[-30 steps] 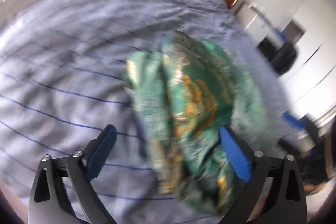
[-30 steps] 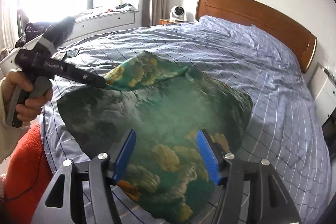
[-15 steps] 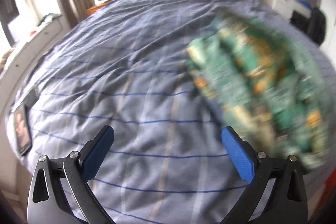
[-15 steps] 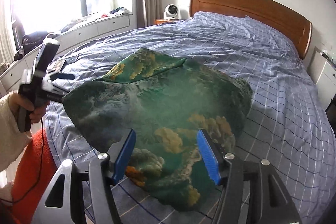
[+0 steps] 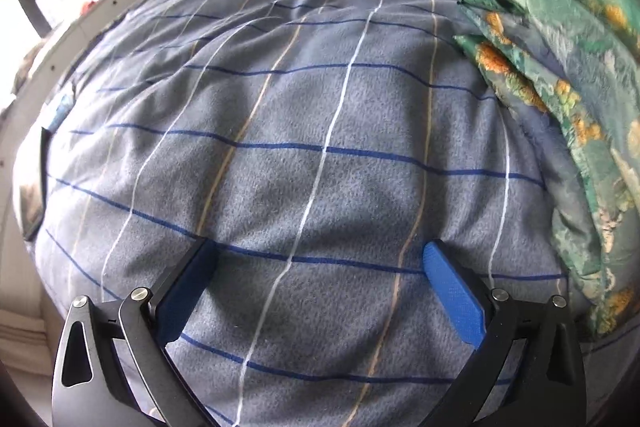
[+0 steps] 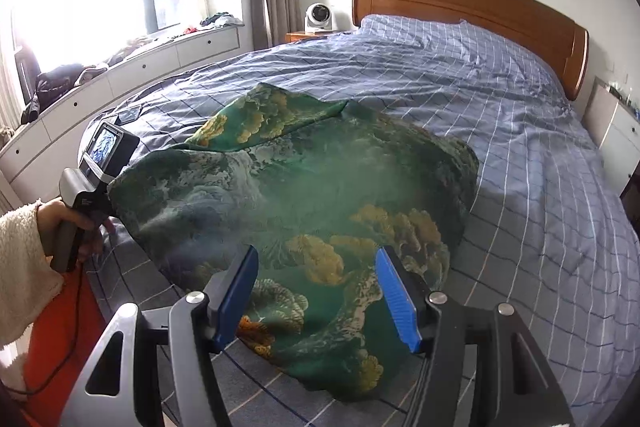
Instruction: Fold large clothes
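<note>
Green patterned garment (image 6: 304, 195) lies mid-frame on the bed (image 6: 520, 155); both hand-held grippers (image 5: 320, 287) (image 6: 316, 291) gape empty. Grabbing bedding instead seems a risk.

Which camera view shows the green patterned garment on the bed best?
The right wrist view: the green patterned garment lies there almost whole on the blue checked duvet. The left wrist view shows only its folded edge at the right.

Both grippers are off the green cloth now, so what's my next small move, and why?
Probably bring the open left gripper across to the green garment's near edge. Its jaws stand over bare duvet, nothing held, and the garment lies beside them, only partly folded.
</note>
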A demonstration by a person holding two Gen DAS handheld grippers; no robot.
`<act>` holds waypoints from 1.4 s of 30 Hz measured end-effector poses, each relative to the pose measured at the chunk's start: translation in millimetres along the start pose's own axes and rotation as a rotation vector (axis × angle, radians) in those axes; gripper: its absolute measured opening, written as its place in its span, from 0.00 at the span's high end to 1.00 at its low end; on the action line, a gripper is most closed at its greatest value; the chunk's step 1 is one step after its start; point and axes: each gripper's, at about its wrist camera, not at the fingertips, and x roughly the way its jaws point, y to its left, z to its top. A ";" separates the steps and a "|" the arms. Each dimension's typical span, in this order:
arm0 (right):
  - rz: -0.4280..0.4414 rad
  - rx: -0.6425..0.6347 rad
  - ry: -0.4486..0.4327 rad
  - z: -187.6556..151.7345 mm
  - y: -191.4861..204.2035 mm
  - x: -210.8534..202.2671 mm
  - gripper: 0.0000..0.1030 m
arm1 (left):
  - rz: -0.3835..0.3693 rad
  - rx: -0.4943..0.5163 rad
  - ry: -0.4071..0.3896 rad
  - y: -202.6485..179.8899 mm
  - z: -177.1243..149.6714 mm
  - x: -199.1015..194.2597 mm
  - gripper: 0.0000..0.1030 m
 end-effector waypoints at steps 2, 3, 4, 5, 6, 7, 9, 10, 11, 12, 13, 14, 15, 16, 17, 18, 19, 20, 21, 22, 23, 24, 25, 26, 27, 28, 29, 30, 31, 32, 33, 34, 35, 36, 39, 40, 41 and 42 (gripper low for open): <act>0.005 0.008 0.004 -0.5 1.1 1.4 0.39 | 0.034 0.024 0.002 -7.9 2.5 -2.0 0.00; 0.008 0.006 0.002 -0.7 2.2 0.9 0.39 | 0.039 0.032 0.008 -12.8 1.0 -5.7 0.00; 0.008 -0.001 -0.001 -0.8 3.5 0.1 0.39 | 0.028 0.037 0.018 -11.9 3.8 -8.3 0.01; 0.005 -0.011 -0.003 -0.7 4.7 -1.0 0.39 | 0.003 0.032 0.025 -9.5 5.8 -11.5 0.01; 0.000 -0.022 -0.007 -0.2 5.5 -2.6 0.39 | -0.047 0.020 0.026 -8.4 10.1 -15.6 0.01; -0.006 -0.031 -0.014 0.7 5.7 -4.5 0.39 | -0.122 -0.002 0.018 -1.6 12.6 -23.4 0.01; -0.011 -0.032 -0.026 3.4 4.9 -7.8 0.39 | -0.297 -0.062 0.003 13.7 16.1 -35.0 0.01; -0.005 -0.026 -0.033 6.0 3.8 -9.5 0.39 | -0.457 -0.118 -0.008 24.0 20.0 -42.9 0.01; 0.002 -0.020 -0.038 8.6 2.8 -10.3 0.39 | -0.578 -0.162 -0.018 30.6 22.9 -46.7 0.01; 0.014 -0.014 -0.045 11.5 2.3 -10.9 0.39 | -0.680 -0.203 -0.023 34.9 25.7 -47.8 0.01; 0.025 -0.011 -0.051 14.3 2.6 -10.2 0.39 | -0.758 -0.239 -0.015 37.4 28.6 -44.9 0.00; 0.032 -0.011 -0.052 16.3 3.6 -8.8 0.39 | -0.794 -0.255 0.000 35.2 30.0 -42.0 0.00; 0.041 -0.014 -0.052 18.6 5.9 -6.3 0.39 | -0.837 -0.265 0.030 30.6 34.5 -34.2 0.01; 0.056 -0.022 -0.049 20.8 9.2 -2.9 0.39 | -0.865 -0.260 0.044 24.7 39.4 -28.0 0.01; 0.068 -0.031 -0.048 22.2 12.9 -0.6 0.39 | -0.893 -0.256 0.051 19.4 43.7 -22.0 0.01; 0.089 -0.049 -0.047 24.6 18.8 3.0 0.39 | -0.921 -0.258 0.056 15.7 51.5 -17.5 0.01; 0.110 -0.077 -0.047 26.8 25.9 6.9 0.39 | -0.975 -0.270 0.067 10.1 55.3 -9.0 0.01; 0.125 -0.108 -0.050 28.5 33.3 10.6 0.39 | -1.039 -0.296 0.081 5.5 59.0 0.0 0.01; 0.146 -0.152 -0.049 30.4 43.2 16.8 0.39 | -1.094 -0.323 0.094 2.4 62.6 7.9 0.01; 0.164 -0.195 -0.039 31.6 52.5 24.6 0.39 | -1.138 -0.342 0.104 3.9 66.2 17.3 0.01; 0.171 -0.240 -0.015 31.4 62.5 35.6 0.39 | -1.189 -0.360 0.120 1.4 70.2 25.7 0.00; 0.166 -0.274 0.022 29.3 70.9 47.3 0.39 | -1.212 -0.368 0.131 -1.1 73.0 30.5 0.00; 0.156 -0.298 0.057 27.2 77.3 57.9 0.39 | -1.232 -0.375 0.147 -5.8 77.3 36.4 0.00; 0.142 -0.320 0.089 23.5 83.7 69.5 0.39 | -1.242 -0.377 0.166 -10.6 81.6 40.1 0.00; 0.131 -0.332 0.112 20.3 87.8 77.7 0.38 | -1.254 -0.366 0.177 -13.9 85.6 40.7 0.01; 0.123 -0.338 0.123 18.4 90.2 81.9 0.38 | -1.268 -0.348 0.177 -17.0 89.4 39.3 0.01; 0.116 -0.340 0.127 17.0 92.4 84.5 0.38 | -1.276 -0.323 0.166 -19.2 92.4 34.8 0.01; 0.109 -0.341 0.127 16.4 94.2 85.4 0.38 | -1.284 -0.285 0.136 -21.5 95.6 26.5 0.01; 0.104 -0.343 0.127 16.3 95.3 85.5 0.38 | -1.289 -0.257 0.117 -23.5 97.2 21.4 0.01; 0.102 -0.343 0.128 16.3 95.5 85.3 0.38 | -1.282 -0.239 0.106 -26.3 98.8 19.4 0.00; 0.100 -0.340 0.131 16.3 95.5 85.6 0.38 | -1.260 -0.226 0.107 -31.1 99.5 20.7 0.00; 0.099 -0.337 0.131 16.0 95.8 86.1 0.38 | -1.227 -0.219 0.127 -39.6 101.7 25.4 0.00; 0.096 -0.339 0.129 16.2 96.9 86.5 0.38 | -1.193 -0.209 0.153 -50.1 103.6 29.9 0.00; 0.090 -0.344 0.124 16.0 98.7 86.9 0.38 | -1.152 -0.185 0.171 -63.3 106.3 31.8 0.00; 0.079 -0.334 0.105 17.0 99.2 85.0 0.38 | -1.095 -0.129 0.169 -83.8 117.1 28.7 0.00; 0.082 -0.316 0.099 17.6 96.8 81.9 0.39 | -1.088 -0.118 0.185 -90.3 125.9 29.2 0.00; 0.097 -0.275 0.086 19.7 89.0 73.0 0.39 | -1.084 -0.106 0.200 -95.3 131.9 29.7 0.00; 0.129 -0.212 0.073 22.9 76.3 61.2 0.39 | -1.075 -0.088 0.214 -100.6 137.2 30.4 0.00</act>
